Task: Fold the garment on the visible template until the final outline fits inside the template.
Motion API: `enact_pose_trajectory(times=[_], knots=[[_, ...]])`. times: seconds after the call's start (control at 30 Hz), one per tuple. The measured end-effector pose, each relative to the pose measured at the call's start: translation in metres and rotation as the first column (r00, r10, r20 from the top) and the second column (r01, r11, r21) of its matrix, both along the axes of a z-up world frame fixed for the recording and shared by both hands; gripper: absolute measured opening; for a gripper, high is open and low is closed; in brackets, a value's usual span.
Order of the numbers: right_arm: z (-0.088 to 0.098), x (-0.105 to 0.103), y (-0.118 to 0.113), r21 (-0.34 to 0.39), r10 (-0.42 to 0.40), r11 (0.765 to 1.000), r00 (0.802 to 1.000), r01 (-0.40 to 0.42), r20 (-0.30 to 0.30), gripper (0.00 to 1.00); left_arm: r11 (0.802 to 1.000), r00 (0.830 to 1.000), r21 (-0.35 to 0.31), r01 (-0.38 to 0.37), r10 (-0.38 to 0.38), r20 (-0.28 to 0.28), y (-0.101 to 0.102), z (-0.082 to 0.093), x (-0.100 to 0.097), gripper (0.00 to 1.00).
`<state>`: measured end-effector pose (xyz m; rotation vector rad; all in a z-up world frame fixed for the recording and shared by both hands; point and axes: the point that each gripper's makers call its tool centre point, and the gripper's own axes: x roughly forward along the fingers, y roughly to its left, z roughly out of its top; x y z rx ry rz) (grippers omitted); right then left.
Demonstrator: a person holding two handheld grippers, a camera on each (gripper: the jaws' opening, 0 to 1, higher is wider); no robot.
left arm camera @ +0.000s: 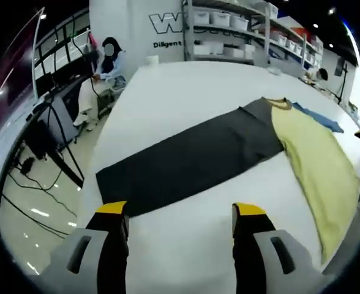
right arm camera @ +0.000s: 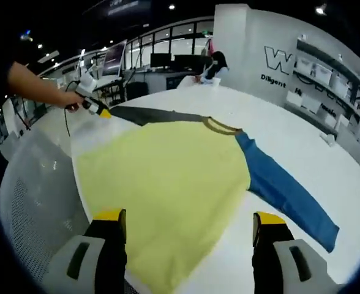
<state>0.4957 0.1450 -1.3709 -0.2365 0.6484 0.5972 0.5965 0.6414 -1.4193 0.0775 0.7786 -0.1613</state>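
On the white table (right arm camera: 302, 141), the garment (right arm camera: 168, 184) lies spread flat, yellow body central, blue sleeve (right arm camera: 284, 193) toward four o'clock. Both claws, left gripper (left arm camera: 181, 211) and right gripper (right arm camera: 189, 217), gape wide and empty. Risk: a pinch catching one layer drags cloth askew.

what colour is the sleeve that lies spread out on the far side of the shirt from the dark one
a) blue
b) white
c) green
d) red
a: in the right gripper view a blue sleeve runs out from the yellow body of the shirt, opposite the dark sleeve.
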Motion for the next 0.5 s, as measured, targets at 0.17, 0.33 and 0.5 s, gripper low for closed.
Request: enact_pose_trajectory(times=[0.17, 0.33, 0.5], knots=[[0.012, 0.002, -0.013, 0.075, -0.078, 0.994, 0.997, 0.077, 0.01, 0.86, 0.994, 0.995, -0.038, -0.1, 0.1, 0.002, 0.01, 0.005, 0.004, 0.59], [0.012, 0.002, -0.028, 0.071, -0.111, 0.991, 0.994, 0.111, 0.007, 0.88, 0.992, 0.992, -0.022, -0.123, 0.123, -0.011, 0.019, 0.003, 0.008, 0.54], [0.018, 0.004, -0.041, 0.098, -0.164, 0.982, 0.986, 0.161, 0.02, 0.89, 0.979, 0.979, -0.02, -0.202, 0.202, -0.013, 0.037, 0.004, 0.009, 0.45]])
